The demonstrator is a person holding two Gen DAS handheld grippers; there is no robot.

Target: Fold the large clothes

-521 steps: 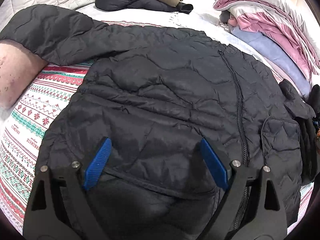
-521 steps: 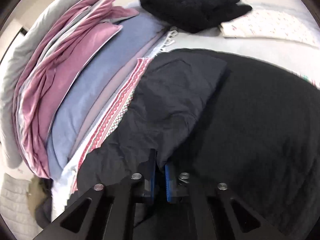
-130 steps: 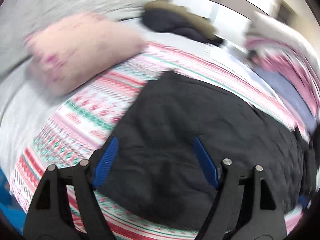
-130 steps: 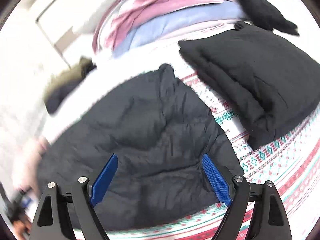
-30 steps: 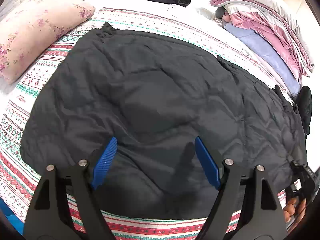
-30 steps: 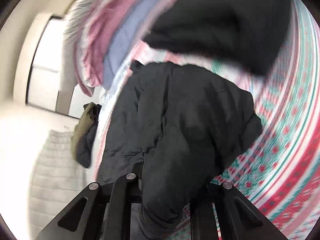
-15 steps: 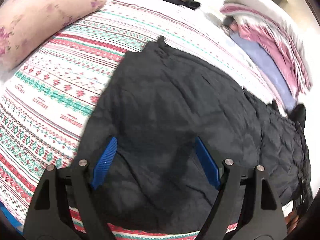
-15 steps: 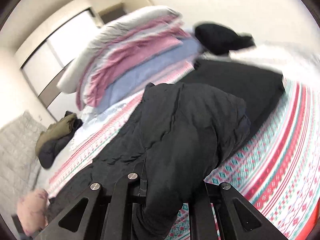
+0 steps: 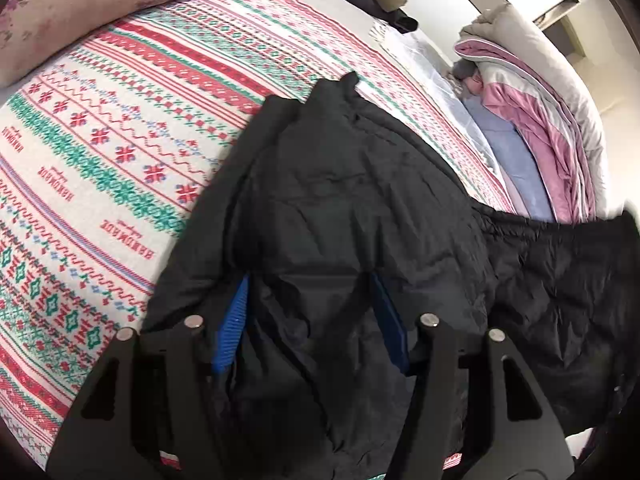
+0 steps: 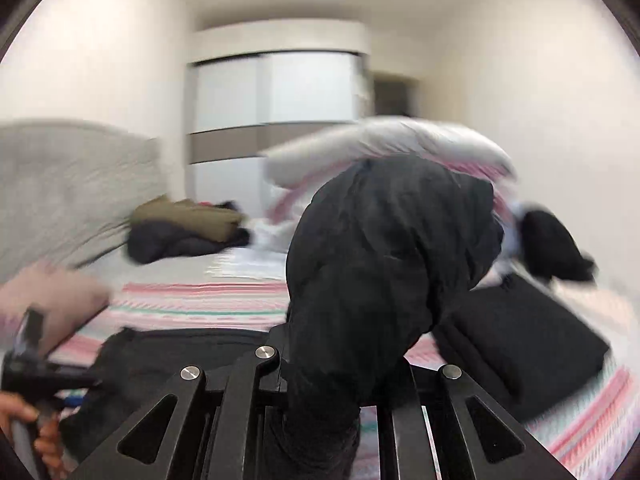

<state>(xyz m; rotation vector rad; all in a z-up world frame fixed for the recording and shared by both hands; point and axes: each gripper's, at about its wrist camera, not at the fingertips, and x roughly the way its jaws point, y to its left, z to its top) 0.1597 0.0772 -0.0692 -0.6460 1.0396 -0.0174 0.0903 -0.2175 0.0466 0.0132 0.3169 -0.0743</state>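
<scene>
A black quilted jacket (image 9: 352,208) lies partly folded on the patterned bedspread (image 9: 100,128). My left gripper (image 9: 312,316) has its blue pads (image 9: 232,320) closing on a thick bunch of the jacket near its bottom edge. My right gripper (image 10: 332,392) is shut on another part of the jacket (image 10: 384,248) and holds it lifted high, the cloth bulging up in front of the camera. The right gripper's pads are hidden by the cloth. The stretch of jacket between the two grippers hangs at the right of the left wrist view (image 9: 560,280).
A folded black garment (image 10: 528,344) lies on the bed at the right. A pile of pink, blue and grey quilts (image 9: 540,120) lines the far side. A pink pillow (image 9: 92,4) is at the left. An olive and dark coat (image 10: 184,228) lies by the headboard.
My left gripper has narrowed onto the jacket's edge and bunched it. My right gripper has swung upward with its part of the jacket, lifting it off the bed.
</scene>
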